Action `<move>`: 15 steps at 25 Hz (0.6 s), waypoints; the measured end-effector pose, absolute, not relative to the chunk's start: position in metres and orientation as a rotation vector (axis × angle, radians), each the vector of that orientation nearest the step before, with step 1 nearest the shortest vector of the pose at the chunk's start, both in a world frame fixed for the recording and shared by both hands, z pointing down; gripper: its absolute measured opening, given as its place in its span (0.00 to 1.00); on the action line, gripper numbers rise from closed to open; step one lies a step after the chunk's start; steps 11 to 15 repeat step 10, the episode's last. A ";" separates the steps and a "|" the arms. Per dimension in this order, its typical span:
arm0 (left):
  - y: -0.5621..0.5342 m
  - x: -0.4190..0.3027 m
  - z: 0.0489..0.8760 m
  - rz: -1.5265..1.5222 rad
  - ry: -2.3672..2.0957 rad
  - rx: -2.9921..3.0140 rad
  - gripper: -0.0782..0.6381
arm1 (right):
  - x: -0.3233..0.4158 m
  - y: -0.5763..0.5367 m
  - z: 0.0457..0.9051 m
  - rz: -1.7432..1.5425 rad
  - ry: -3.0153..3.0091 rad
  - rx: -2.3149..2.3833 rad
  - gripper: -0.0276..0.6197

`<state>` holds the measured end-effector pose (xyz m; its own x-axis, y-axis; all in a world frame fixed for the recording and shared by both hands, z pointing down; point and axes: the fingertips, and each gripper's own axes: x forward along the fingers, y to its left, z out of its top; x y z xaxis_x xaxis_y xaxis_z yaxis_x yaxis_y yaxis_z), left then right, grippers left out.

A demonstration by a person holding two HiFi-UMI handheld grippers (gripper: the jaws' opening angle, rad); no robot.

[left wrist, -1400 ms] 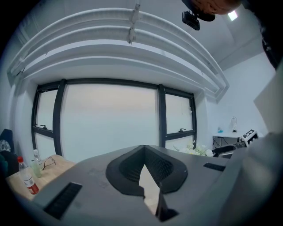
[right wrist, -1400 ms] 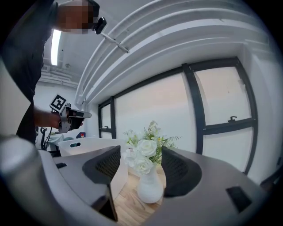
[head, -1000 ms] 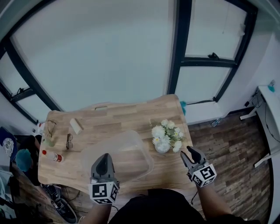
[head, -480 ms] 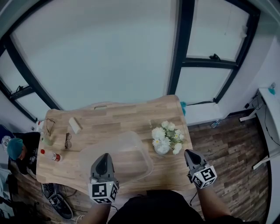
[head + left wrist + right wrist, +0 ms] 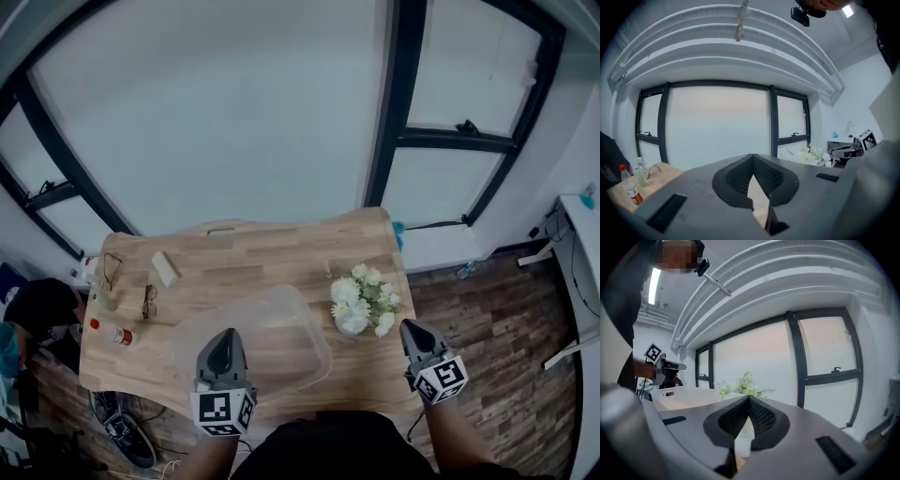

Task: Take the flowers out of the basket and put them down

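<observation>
White flowers (image 5: pixel 363 298) stand in a small vase on the wooden table (image 5: pixel 244 253), just right of a clear plastic basket (image 5: pixel 309 330) that looks empty. My left gripper (image 5: pixel 223 336) is shut and hovers over the basket's near side, holding nothing. My right gripper (image 5: pixel 408 327) is shut and empty, near the table's front right corner, a little right of and nearer than the flowers. The right gripper view shows its jaws (image 5: pixel 749 399) met at the tip, with the flowers (image 5: pixel 740 385) and the basket (image 5: pixel 679 397) beyond. In the left gripper view the jaws (image 5: pixel 752 157) also meet.
At the table's left end lie a red-capped bottle (image 5: pixel 114 335), a pair of glasses (image 5: pixel 148 302), a second pair (image 5: pixel 110 270) and a small pale block (image 5: pixel 166 269). A person (image 5: pixel 37 309) is off the left edge. Wooden floor lies right of the table.
My right gripper's jaws have gone from open to shut, with nothing between them. The left gripper has stayed put. The person at the left has shifted.
</observation>
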<state>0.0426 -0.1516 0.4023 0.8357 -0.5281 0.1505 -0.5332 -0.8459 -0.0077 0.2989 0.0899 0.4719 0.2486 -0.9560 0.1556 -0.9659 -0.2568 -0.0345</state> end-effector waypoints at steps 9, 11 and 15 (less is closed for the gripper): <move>-0.148 0.048 0.406 0.242 -0.840 2.977 0.12 | 0.305 0.087 0.468 0.196 -1.868 2.432 0.08; -0.148 0.048 0.407 0.243 -0.838 2.978 0.12 | 0.306 0.087 0.468 0.194 -1.868 2.432 0.08; -0.148 0.048 0.407 0.243 -0.838 2.978 0.12 | 0.306 0.087 0.468 0.194 -1.868 2.432 0.08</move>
